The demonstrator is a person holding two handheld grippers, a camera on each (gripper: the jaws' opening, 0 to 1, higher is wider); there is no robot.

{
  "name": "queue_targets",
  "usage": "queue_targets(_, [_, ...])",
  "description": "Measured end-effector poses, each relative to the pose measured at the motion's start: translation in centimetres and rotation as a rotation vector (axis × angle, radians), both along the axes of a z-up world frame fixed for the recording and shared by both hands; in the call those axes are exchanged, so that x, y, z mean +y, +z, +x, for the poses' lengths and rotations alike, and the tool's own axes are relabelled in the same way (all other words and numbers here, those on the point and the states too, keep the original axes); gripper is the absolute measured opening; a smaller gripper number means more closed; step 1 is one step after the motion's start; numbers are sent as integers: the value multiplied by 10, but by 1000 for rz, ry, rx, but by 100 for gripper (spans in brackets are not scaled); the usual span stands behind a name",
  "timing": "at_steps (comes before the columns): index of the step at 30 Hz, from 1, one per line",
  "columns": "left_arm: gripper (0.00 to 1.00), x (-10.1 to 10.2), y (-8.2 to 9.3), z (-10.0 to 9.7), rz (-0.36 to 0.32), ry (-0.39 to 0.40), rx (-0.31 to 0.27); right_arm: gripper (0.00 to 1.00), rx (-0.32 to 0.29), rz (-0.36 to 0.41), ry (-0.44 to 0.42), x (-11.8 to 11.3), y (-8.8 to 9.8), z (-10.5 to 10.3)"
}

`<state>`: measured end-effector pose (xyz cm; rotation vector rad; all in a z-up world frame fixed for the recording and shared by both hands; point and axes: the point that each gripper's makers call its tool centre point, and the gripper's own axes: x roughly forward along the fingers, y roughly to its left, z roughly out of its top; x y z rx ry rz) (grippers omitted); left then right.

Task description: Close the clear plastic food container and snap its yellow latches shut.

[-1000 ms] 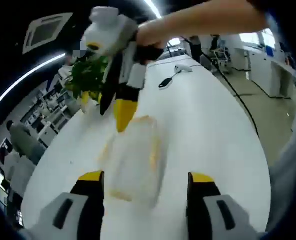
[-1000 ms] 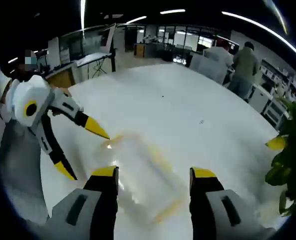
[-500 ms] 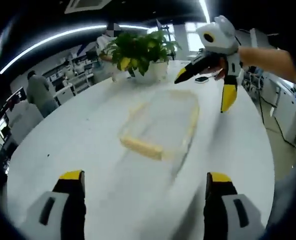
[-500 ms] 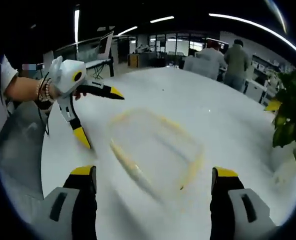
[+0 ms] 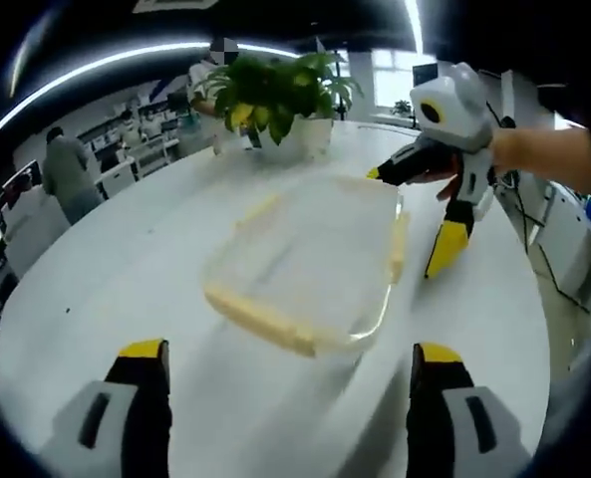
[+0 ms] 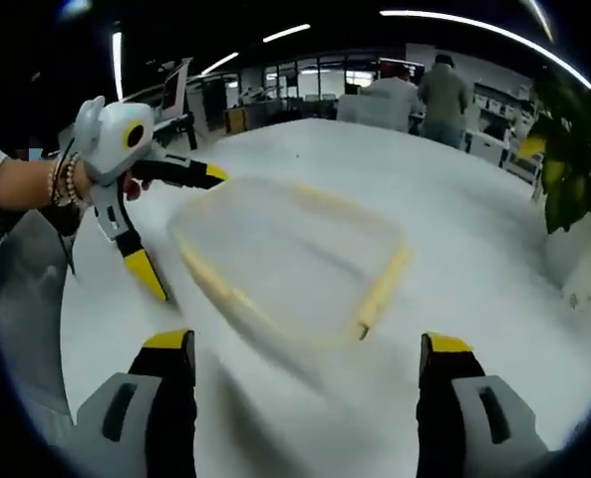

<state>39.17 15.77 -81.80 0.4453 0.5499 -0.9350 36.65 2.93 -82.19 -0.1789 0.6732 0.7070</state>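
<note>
White table [image 5: 106, 269], big and round. Clear food container [image 5: 310, 254] w/ yellow latches [image 5: 257, 311] lies flat on it, ahead of and between both sets of jaws, untouched; motion blur, so can't tell if lid is seated. Left gripper [image 5: 287, 383] and right gripper [image 6: 305, 373] jaws spread wide. Potted plant [image 5: 275, 95] beyond.

A broad white table [image 5: 106, 269] spreads across the left gripper view; at its far edge, toward twelve o'clock, a leafy green plant [image 5: 275, 90] stands in a white pot [image 5: 300, 137]; a long ceiling light strip [image 5: 106, 75] curves from ten to twelve o'clock; a person in grey [image 5: 68, 179] stands at nine o'clock among desks. In the right gripper view, dark-framed windows [image 6: 315, 80] line the far wall at twelve o'clock; two people [image 6: 415, 95] stand at one o'clock.
</note>
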Motion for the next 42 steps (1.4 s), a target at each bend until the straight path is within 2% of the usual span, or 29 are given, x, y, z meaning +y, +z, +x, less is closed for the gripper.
queue_targets(2, [97,0,-2,1,5,7,7,84,1,3,1,2,-1,1])
queue_targets(6, [85,-5,-2,0,-7,-1,4,74,-10,1,29,8,-2,-1])
queue_targets(9, [79,-10,-1,-3,-13,-26,-1,61,-15,-3,48,12,-3,0])
queue_targets(10, [76,-12,2,-3,-20,-37,-22,57,-21,-9,49,11,-3,1])
queue_targets(12, [67,-14,4,-3,-27,-50,-36,57,-26,-8,46,11,-2,2])
queue_targets(18, [56,-15,3,0,-49,-22,-21,53,-39,-9,30,10,-2,4])
queue_targets(21, [54,-12,0,-1,-81,19,11,52,-40,-25,40,13,-3,4])
queue_targets(23, [54,-10,-1,0,-72,23,8,49,-43,-35,41,15,-3,4])
queue_targets(27, [53,-1,-2,2,-58,41,17,46,-41,-13,24,21,-3,8])
queue_targets(34, [52,26,-3,8,-29,54,24,43,-44,-8,51,44,-2,10])
queue_targets(39, [51,49,-4,14,9,63,14,43,-40,27,58,71,-1,16])
queue_targets(42, [50,67,-6,18,21,88,28,44,-50,11,99,90,-2,17])
